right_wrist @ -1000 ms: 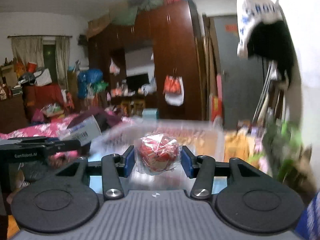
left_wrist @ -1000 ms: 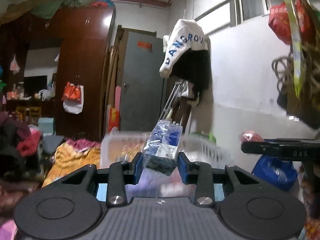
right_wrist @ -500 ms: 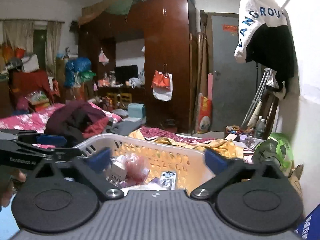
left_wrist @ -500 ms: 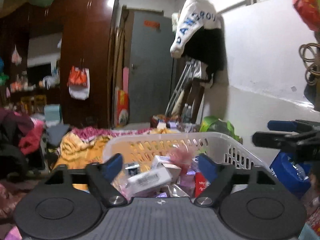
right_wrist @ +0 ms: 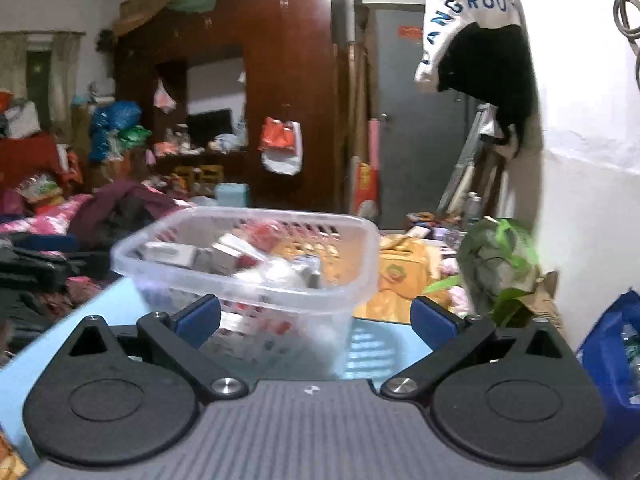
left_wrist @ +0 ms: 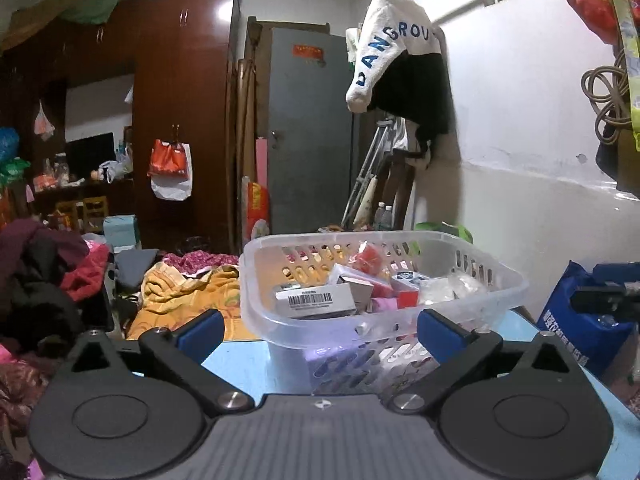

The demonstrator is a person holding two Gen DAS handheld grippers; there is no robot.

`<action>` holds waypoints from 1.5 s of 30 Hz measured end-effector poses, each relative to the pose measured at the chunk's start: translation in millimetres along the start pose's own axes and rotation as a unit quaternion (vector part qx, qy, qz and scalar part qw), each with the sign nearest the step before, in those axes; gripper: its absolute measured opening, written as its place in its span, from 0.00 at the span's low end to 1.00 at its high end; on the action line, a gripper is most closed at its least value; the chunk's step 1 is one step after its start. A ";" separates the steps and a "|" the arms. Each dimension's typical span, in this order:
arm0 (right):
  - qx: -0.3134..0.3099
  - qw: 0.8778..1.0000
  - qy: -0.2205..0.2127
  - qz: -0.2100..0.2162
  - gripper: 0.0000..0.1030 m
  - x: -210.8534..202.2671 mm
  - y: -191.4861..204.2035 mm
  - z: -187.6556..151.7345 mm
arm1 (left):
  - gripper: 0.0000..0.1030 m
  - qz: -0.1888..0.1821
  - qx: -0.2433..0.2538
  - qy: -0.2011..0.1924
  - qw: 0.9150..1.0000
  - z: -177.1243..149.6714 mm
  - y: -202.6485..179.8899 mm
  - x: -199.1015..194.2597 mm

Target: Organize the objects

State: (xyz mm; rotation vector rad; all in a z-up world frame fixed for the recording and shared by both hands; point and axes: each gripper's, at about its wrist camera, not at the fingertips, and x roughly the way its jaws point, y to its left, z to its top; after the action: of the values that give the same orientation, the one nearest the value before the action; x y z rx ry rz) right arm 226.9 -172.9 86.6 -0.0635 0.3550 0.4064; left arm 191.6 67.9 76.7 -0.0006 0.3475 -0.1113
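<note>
Basket, clear plastic with slotted walls, stood on a blue table just ahead of both grippers, packed with small boxes and a red wrapped item. Left gripper was still spreading its jaws, nothing between them, the basket's near wall just beyond. Right gripper stood spread wide and empty, the basket slightly left of centre.
</note>
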 end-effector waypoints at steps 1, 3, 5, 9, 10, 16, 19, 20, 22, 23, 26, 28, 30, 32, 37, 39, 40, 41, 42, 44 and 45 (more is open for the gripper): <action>0.002 1.000 -0.005 -0.003 1.00 -2.2 0.1 1.6 | 1.00 0.003 0.002 -0.001 1.000 0.8 -1.5 -2.9; 0.000 1.000 -0.004 -0.009 1.00 -1.3 -0.5 4.8 | 1.00 0.002 0.000 0.002 1.000 1.4 -4.8 -6.2; 0.002 1.000 0.000 -0.012 1.00 0.2 -2.1 3.5 | 1.00 -0.007 -0.004 0.008 1.000 -0.6 -7.7 -7.4; 0.004 1.000 0.003 -0.016 1.00 2.2 -3.0 0.3 | 1.00 -0.002 0.004 0.027 1.000 -2.4 -13.6 -2.1; 0.002 1.000 0.005 -0.015 1.00 2.4 -3.9 -3.5 | 1.00 0.002 0.008 0.031 0.999 -3.2 -15.2 0.0; -0.008 1.000 0.013 -0.018 1.00 7.1 -3.8 -9.5 | 1.00 0.006 0.006 0.045 0.999 -9.0 -16.3 6.9; -0.003 1.000 0.016 -0.013 1.00 7.2 -5.2 -11.4 | 1.00 0.011 0.006 0.047 0.999 -10.7 -17.0 6.3; -0.001 1.000 0.017 -0.011 1.00 7.0 -5.5 -11.6 | 1.00 0.011 0.006 0.046 0.999 -10.4 -17.9 6.3; 0.002 1.000 0.020 -0.011 1.00 6.9 -6.0 -11.2 | 1.00 0.012 0.006 0.045 0.999 -9.4 -20.2 5.6; 0.002 1.000 0.020 -0.012 1.00 7.0 -6.2 -11.3 | 1.00 0.011 0.007 0.044 0.999 -8.3 -21.9 5.4; 0.003 1.000 0.017 -0.015 1.00 4.5 -7.7 -10.3 | 1.00 0.012 0.008 0.040 0.999 -6.0 -25.7 2.7; 0.006 1.000 0.015 -0.014 1.00 2.8 -9.8 -9.7 | 1.00 0.018 0.014 0.038 0.999 -4.9 -28.1 2.2; 0.009 1.000 0.015 -0.012 1.00 2.9 -11.7 -10.5 | 1.00 0.021 0.014 0.037 0.999 -3.5 -30.1 3.2; 0.009 1.000 0.018 -0.014 1.00 5.0 -12.8 -11.9 | 1.00 0.017 0.010 0.041 0.999 -3.0 -31.4 3.9; 0.010 0.999 0.027 -0.014 1.00 8.5 -15.3 -17.1 | 1.00 0.018 0.017 0.043 0.999 -3.4 -37.1 3.6; 0.009 0.999 0.029 -0.014 1.00 9.1 -16.0 -18.6 | 1.00 0.015 0.015 0.045 0.999 -3.5 -37.4 4.3; 0.009 0.999 0.030 -0.013 1.00 8.9 -16.1 -19.1 | 1.00 0.014 0.014 0.046 0.999 -3.2 -37.5 4.5; 0.008 0.999 0.030 -0.012 1.00 8.5 -16.2 -19.4 | 1.00 0.014 0.014 0.046 0.999 -3.0 -37.6 4.6; 0.008 0.999 0.030 -0.011 1.00 7.7 -16.3 -19.6 | 1.00 0.014 0.014 0.045 0.999 -3.0 -38.2 4.4; 0.007 0.999 0.030 -0.010 1.00 6.6 -16.8 -19.9 | 1.00 0.015 0.016 0.044 0.999 -3.2 -39.3 3.1; 0.006 1.000 0.029 -0.010 1.00 5.9 -16.9 -20.0 | 1.00 0.015 0.017 0.043 0.999 -3.4 -39.5 2.3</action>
State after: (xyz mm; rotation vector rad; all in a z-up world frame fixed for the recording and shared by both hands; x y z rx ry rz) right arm 232.3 -188.8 65.6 -0.0676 0.4142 0.3842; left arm 188.3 28.4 73.5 0.0429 0.4320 -0.0867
